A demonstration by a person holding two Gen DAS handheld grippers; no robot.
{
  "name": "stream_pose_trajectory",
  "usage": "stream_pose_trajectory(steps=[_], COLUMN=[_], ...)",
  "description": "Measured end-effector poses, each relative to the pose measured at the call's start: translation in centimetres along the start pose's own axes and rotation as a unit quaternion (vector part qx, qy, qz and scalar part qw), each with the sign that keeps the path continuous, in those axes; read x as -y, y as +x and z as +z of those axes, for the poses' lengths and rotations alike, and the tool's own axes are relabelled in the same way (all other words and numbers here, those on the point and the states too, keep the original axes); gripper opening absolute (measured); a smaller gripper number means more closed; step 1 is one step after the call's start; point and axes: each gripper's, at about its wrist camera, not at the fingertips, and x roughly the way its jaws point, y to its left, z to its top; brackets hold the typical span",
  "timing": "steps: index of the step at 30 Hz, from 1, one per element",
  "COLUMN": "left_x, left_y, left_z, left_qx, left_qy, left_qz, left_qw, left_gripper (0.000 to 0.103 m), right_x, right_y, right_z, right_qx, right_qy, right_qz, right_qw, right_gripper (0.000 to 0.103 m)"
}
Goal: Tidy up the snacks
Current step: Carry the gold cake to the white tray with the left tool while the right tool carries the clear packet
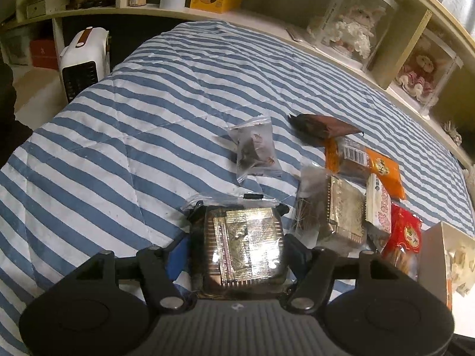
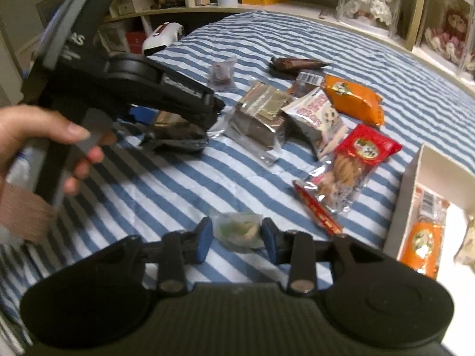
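Note:
In the left wrist view my left gripper [image 1: 242, 255] is shut on a gold-foil square snack [image 1: 243, 246] in a clear wrapper, held above the striped bed [image 1: 133, 124]. The right wrist view shows that same gripper [image 2: 181, 130] in a person's hand [image 2: 44, 136]. My right gripper [image 2: 237, 241] is shut on a small clear packet [image 2: 237, 230] with pale green contents, low over the bed. Loose snacks lie ahead: a second gold-foil snack [image 2: 261, 109], a white-pink packet [image 2: 317, 112], an orange packet [image 2: 353, 101], a red cookie bag [image 2: 353, 160], a brown packet [image 2: 297, 63] and a zip bag [image 2: 222, 71].
A white box [image 2: 415, 178] at the right edge of the bed holds an orange packet [image 2: 421, 237]. A red stick packet [image 2: 317, 210] lies near my right gripper. A white heater [image 1: 84, 59] stands past the bed's far left corner. Shelves with doll cases [image 1: 353, 29] line the right side.

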Motion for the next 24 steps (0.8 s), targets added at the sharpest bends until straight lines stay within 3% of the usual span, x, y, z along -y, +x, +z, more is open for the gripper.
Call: stream_pose_trajectory(steps=[7, 10, 13, 17, 24], left_x=[0.8, 0.6, 0.5, -0.1, 0.3], left_y=[0.3, 0.3, 0.2, -0.1, -1.2], left_z=[-0.3, -0.4, -0.3, -0.2, -0.7], left_qx=[0.007, 0.011, 0.014, 0.016, 0.016], left_qy=[0.016, 0.011, 0.011, -0.005, 0.010], left_qz=[0.006, 0.002, 0.010, -0.001, 0.001], left_qw=[0.9998, 0.9999, 0.9998, 0.9999, 0.9998], left_gripper=[0.077, 0.075, 0.064, 0.063, 0.063], right_x=[-0.8, -0.8, -0.2, 0.6, 1.2], right_y=[1.2, 1.6, 1.3, 1.0, 0.1], right_z=[-0.1, -0.3, -0.2, 0.0, 0.1], right_qx=[-0.003, 0.000, 0.009, 0.015, 0.023], right_qy=[-0.040, -0.043, -0.023, -0.011, -0.002], right_qz=[-0.041, -0.051, -0.045, -0.035, -0.030], right_qw=[0.998, 0.998, 0.999, 0.999, 0.999], right_gripper=[0.047, 0.042, 0.035, 0.035, 0.035])
